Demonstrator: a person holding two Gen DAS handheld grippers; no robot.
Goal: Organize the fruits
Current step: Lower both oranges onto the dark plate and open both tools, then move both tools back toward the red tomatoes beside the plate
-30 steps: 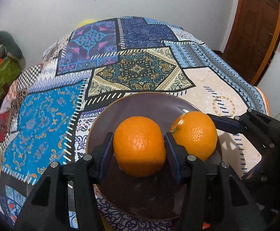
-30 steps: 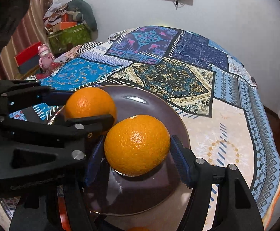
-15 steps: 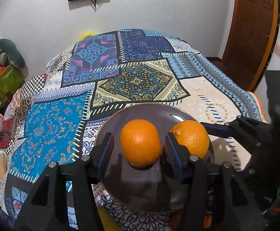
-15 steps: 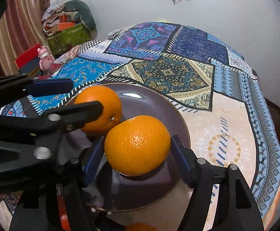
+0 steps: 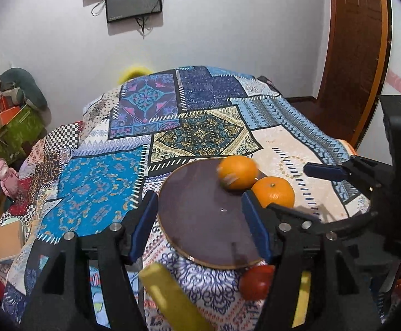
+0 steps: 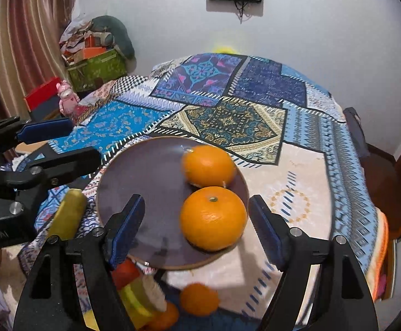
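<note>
On the patchwork cloth (image 6: 112, 121) sits a dark plate (image 6: 150, 182) carrying two oranges, the far orange (image 6: 208, 165) touching the near orange (image 6: 213, 218) at the plate's right rim. Both tongs have just been opening: the right gripper (image 6: 197, 229) brackets the near orange without touching, and the left gripper (image 5: 200, 226) gapes with nothing between its jaws.

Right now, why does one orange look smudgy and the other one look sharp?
In the left wrist view, the far orange is streaked with motion blur, probably rolling on the plate, while the near orange looks crisp. In the right wrist view, the far orange is blurry at its left edge and the near orange is sharp; the fisheye lens bends the room's edges in both views.
</note>
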